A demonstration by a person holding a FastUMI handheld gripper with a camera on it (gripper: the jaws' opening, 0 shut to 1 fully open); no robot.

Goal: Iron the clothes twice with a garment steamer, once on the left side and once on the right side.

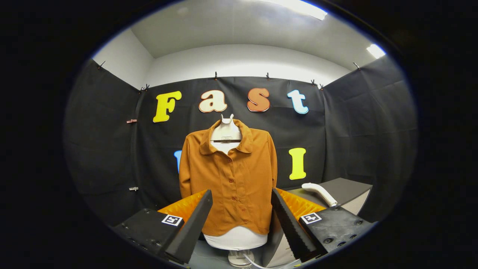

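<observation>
An orange-brown buttoned shirt [233, 179] hangs upright on a white mannequin torso [226, 133] straight ahead, beyond the fingers. A white garment steamer [319, 193] lies on a dark table [345, 188] to the right of the shirt, beyond the right finger. My gripper [242, 203] is open, its two fingers spread wide with nothing between them; the shirt's lower half shows through the gap, well ahead of the tips.
The mannequin stands on a white base [239, 257] low between the fingers, with a white cord [257, 263] running off to the right. Black cloth walls close the booth behind and at both sides.
</observation>
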